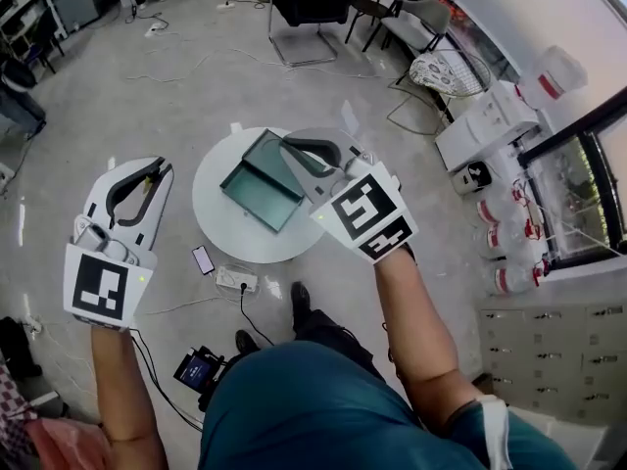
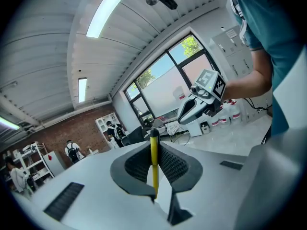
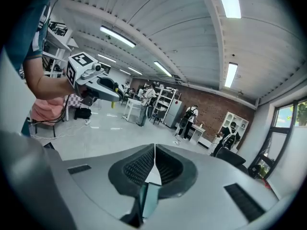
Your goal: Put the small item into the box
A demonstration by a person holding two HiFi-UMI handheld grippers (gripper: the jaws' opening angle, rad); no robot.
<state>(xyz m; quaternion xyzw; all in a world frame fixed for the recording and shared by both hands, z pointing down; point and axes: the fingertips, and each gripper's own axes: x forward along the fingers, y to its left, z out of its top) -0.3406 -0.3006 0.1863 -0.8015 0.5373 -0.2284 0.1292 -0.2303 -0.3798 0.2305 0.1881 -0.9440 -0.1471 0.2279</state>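
A thin yellow item (image 2: 154, 164) stands upright between the jaws of my left gripper (image 2: 154, 143), which is shut on it. In the head view the left gripper (image 1: 160, 171) is held up at the left, beside the round white table (image 1: 211, 218) and not over it. An open dark green box (image 1: 257, 196) lies on that table. My right gripper (image 1: 291, 147) hovers above the box's right side. Its jaws (image 3: 154, 150) are shut with nothing between them. Both gripper views point up and across the room, so each shows the other gripper (image 2: 201, 99) (image 3: 96, 83) and not the box.
On the floor by the table lie a phone (image 1: 203, 259), a white power strip (image 1: 237, 280) with cables, and a black device (image 1: 196, 368). Chairs (image 1: 304, 8) stand behind the table. White bottles with red caps (image 1: 505, 243) and cabinets line the right side. People stand far off.
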